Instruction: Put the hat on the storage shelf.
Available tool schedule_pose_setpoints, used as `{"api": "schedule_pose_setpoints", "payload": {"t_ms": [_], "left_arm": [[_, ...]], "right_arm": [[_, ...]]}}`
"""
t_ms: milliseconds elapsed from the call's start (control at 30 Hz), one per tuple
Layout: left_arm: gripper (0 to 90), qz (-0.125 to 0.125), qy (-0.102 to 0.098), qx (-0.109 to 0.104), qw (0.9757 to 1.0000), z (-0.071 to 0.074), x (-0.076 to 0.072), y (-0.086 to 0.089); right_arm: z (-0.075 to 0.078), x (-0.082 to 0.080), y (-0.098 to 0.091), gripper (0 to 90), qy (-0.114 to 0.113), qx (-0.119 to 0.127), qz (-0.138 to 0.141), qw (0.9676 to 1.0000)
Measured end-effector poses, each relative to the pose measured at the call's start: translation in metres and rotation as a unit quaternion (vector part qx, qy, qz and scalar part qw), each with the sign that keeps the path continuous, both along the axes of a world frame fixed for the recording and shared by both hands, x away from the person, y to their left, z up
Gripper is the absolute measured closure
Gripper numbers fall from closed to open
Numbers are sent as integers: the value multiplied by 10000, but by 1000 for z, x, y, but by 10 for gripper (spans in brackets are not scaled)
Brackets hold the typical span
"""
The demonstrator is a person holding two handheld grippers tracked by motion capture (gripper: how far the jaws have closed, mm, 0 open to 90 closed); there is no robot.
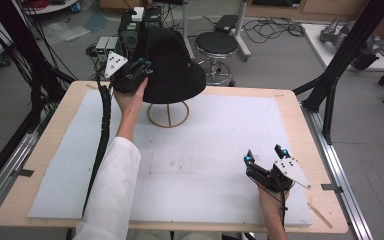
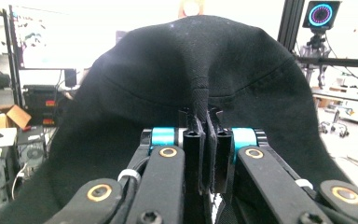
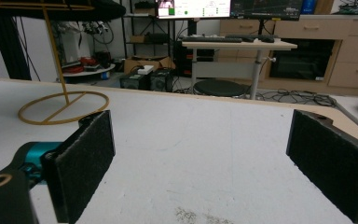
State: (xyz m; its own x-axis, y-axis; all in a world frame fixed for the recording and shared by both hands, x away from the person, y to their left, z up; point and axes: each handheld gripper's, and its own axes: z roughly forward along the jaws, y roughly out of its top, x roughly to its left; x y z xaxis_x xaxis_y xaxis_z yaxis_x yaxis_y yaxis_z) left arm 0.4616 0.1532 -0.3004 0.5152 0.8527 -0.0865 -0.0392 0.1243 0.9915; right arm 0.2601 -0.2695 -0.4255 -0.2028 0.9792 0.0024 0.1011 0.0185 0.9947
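While the right hand-held gripper (image 1: 265, 156) gapes, the left hand-held gripper (image 2: 204, 135) pinches the black hat (image 2: 191, 70), apparently its brim.

Black hat (image 1: 172, 62); gold wire stand (image 1: 168, 116); white mat (image 1: 205, 150).

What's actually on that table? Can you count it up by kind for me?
Black fabric bucket hat: 1
Thin yellow wire hat stand with ring base: 1
White foam mat covering the wooden table: 1
Handheld grippers: 2, left gripper, right gripper
Total: 5
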Motion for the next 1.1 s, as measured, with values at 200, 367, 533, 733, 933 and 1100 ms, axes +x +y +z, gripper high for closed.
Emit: {"api": "schedule_pose_setpoints", "payload": {"t_ms": [200, 367, 533, 733, 933, 1100], "left_arm": [[869, -72, 66, 1, 10000, -3, -1, 2], [867, -148, 78, 15, 9999, -3, -1, 3], [862, -184, 108, 66, 9998, -1, 0, 5], [810, -106, -3, 112, 9999, 1, -2, 1], [506, 28, -297, 174, 9994, 10, -11, -3], [335, 246, -309, 257, 9989, 16, -18, 0]], "right_arm": [[0, 1, 0, 68, 4, 30, -9, 10000], [0, 1, 0, 68, -5, 14, -6, 10000], [0, 0, -1, 68, -3, 31, -10, 10000], [0, 0, -1, 68, -24, 8, -10, 10000], [0, 0, 0, 68, -2, 21, -1, 10000], [1, 0, 0, 68, -3, 34, -24, 10000]]}}
